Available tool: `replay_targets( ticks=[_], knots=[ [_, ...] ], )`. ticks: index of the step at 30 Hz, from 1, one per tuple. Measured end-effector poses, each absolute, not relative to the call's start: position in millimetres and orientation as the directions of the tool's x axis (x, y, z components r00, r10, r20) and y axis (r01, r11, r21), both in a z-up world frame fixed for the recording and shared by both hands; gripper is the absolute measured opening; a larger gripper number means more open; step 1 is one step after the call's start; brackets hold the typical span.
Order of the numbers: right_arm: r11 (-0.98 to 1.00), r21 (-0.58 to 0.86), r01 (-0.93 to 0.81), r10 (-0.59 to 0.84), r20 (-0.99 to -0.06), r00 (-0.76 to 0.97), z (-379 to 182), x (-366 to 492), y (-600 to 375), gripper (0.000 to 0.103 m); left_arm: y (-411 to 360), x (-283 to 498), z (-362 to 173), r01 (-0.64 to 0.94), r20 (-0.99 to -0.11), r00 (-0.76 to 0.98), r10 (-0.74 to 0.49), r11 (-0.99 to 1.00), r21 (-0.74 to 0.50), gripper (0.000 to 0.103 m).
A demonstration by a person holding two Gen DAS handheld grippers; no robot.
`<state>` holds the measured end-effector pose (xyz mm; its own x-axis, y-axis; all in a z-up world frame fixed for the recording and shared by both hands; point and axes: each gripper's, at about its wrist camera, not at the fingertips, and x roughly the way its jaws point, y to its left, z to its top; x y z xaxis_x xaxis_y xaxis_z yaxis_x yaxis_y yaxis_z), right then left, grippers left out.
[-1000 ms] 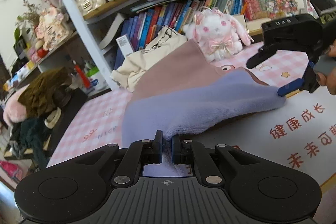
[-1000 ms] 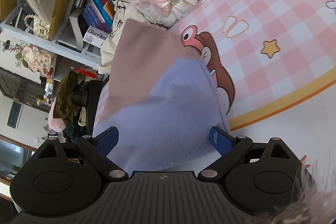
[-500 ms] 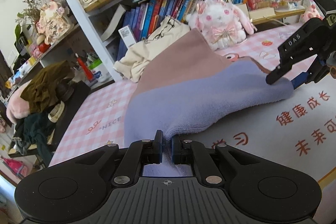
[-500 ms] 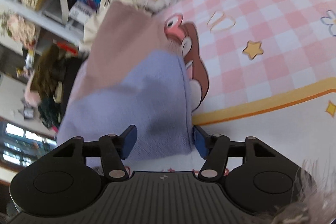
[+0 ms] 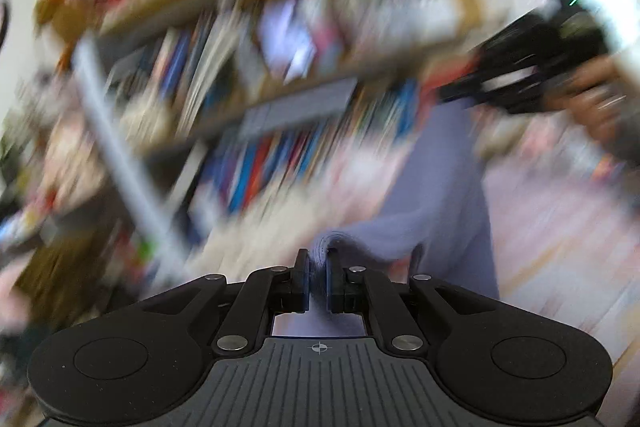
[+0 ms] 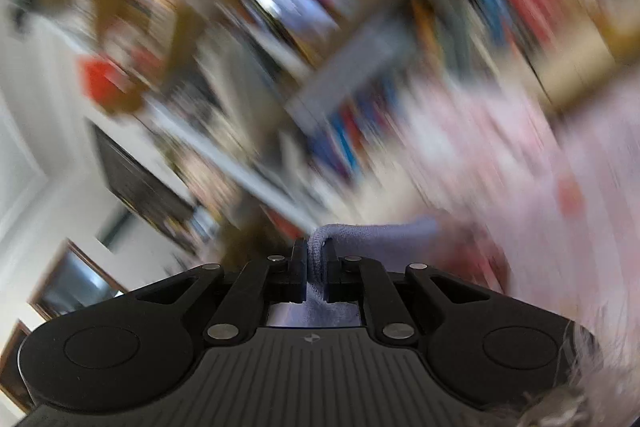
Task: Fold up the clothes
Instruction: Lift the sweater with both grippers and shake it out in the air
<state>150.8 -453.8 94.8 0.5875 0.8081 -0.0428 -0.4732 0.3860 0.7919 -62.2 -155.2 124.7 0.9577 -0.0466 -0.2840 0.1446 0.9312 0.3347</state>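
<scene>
Well, here is how it stands, taking the bookshelf [image 5: 280,75] as the marker.

Left gripper [image 5: 318,277]: fingers pressed together on a bunched edge of the lavender cloth [image 5: 448,195], low in front of the bookshelf.

Right gripper [image 6: 316,267]: fingers pinching another edge of the same lavender cloth [image 6: 380,233] — in the left wrist view it shows as a black shape [image 5: 520,75] up at the bookshelf's right end, a hand [image 5: 592,99] around it.

Lavender cloth: hanging from the raised right gripper and running down to the left one, in front of the bookshelf's lower rows of books.

Pink checked surface [image 5: 560,211]: below and right of the bookshelf — probably a mat, though the blur is heavy.
</scene>
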Motion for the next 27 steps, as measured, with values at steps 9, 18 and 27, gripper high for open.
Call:
replay_targets(
  ticks=[9,18,27],
  knots=[
    [0.229,0.571,-0.789,0.785,0.371,0.497,252.3,164.6,-420.9,0.007,-112.1,-103.0,219.0,0.302,0.116,0.945,-0.307,0.952,0.054,0.006],
    [0.397,0.659,-0.639,0.887,-0.096,0.451,154.3,198.6,-252.6,0.007,-19.7,-63.0,84.6,-0.033,-0.420,0.908,0.004,0.998,-0.061,0.006],
    [0.639,0.592,-0.491,0.768,-0.455,0.451,48.6,220.2,-134.8,0.007,44.9,-39.0,3.8,-0.187,-0.657,0.738,0.150,0.982,0.014,0.004]
  ],
)
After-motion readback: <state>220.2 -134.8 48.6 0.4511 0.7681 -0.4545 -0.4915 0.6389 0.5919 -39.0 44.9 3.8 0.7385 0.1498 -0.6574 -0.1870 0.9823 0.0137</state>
